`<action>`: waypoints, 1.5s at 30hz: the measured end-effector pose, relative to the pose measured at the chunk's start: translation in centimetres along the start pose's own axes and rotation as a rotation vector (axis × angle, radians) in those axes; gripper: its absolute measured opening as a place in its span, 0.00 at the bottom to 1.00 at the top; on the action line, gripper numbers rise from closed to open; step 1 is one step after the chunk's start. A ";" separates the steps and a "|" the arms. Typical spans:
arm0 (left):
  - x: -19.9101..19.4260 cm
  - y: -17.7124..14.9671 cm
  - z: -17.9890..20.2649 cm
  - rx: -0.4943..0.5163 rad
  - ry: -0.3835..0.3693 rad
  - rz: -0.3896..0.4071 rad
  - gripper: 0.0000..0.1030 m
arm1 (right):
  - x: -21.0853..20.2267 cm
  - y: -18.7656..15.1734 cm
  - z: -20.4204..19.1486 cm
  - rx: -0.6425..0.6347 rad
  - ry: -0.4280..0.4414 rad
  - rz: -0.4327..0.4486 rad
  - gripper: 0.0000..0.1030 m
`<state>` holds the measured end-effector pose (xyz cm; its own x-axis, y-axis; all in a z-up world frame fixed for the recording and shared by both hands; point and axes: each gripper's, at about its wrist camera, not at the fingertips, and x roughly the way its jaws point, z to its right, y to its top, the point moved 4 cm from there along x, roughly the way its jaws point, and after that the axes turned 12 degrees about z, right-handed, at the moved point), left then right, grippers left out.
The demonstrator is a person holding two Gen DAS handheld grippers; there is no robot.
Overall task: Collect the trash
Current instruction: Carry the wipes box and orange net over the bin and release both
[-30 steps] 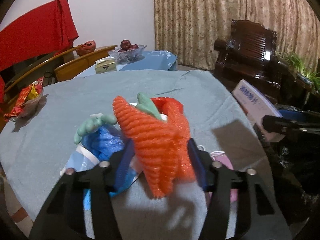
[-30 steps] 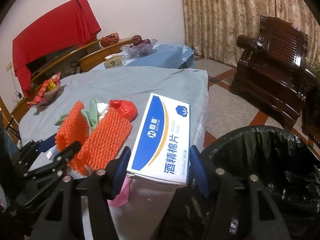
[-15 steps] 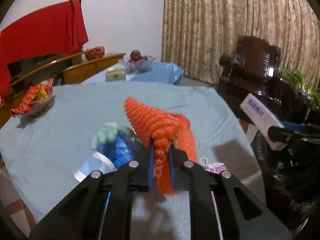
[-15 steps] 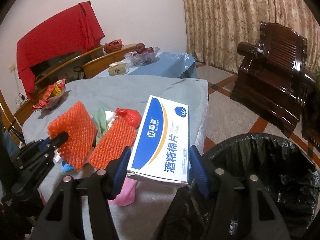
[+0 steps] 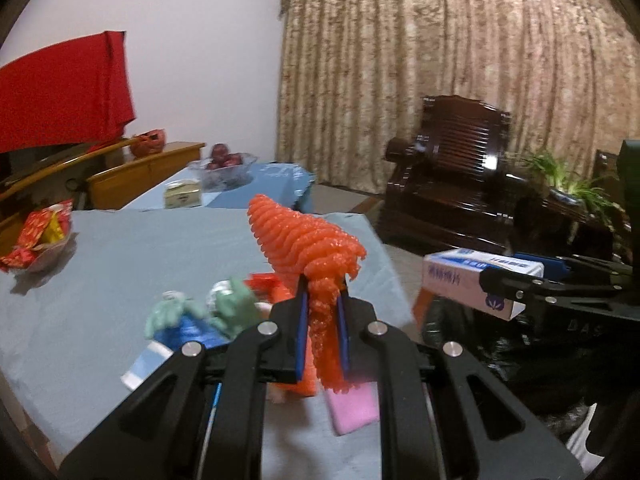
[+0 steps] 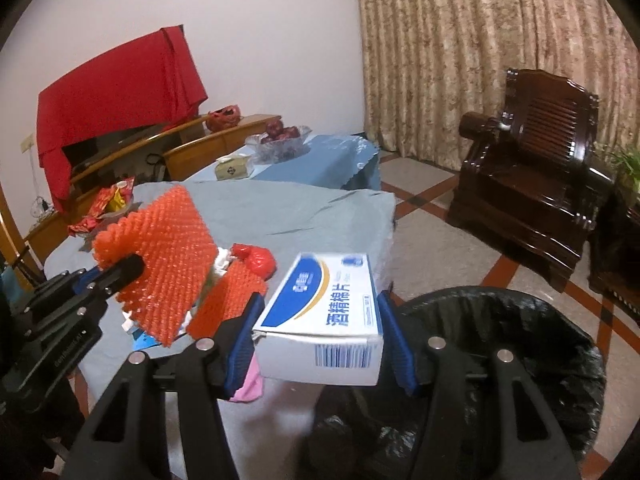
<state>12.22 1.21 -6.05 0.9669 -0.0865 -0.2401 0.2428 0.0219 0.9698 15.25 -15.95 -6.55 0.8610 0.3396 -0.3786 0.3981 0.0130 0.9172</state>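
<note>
My left gripper (image 5: 323, 300) is shut on an orange foam net (image 5: 304, 240) and holds it up above the grey-blue table (image 5: 120, 248). In the right wrist view the same net (image 6: 168, 256) hangs at the left. My right gripper (image 6: 320, 312) grips a white and blue box (image 6: 328, 292) by its sides, and its jaws are closing on it. The box is beside the rim of a black trash bag (image 6: 500, 340). Left on the table are a second orange net (image 6: 228, 304), a red bag (image 6: 256, 260), green scraps (image 5: 232, 304), a blue wrapper (image 5: 180, 332) and a pink piece (image 5: 352, 404).
Snack packets (image 5: 40, 236) lie at the table's far left. A tissue box (image 5: 182, 196) and a fruit bowl (image 5: 224, 164) stand on a further blue table. A dark wooden armchair (image 6: 532, 168) stands across the tiled floor, with a plant (image 5: 568, 180) beside it.
My left jaws went from open around the orange net to shut on it, then lifted it off the pile. The right gripper rose a little with the box.
</note>
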 end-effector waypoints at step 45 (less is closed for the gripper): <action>4.1 -3.4 9.2 0.018 -0.266 -0.112 0.90 | -6.2 -3.3 14.5 0.113 -0.371 0.014 0.94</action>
<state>14.63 -8.34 -9.93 0.8791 -0.3455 -0.3283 0.3430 -0.0198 0.9391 13.23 -31.73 -9.01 0.9142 -0.0245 -0.4045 0.4004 -0.1002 0.9109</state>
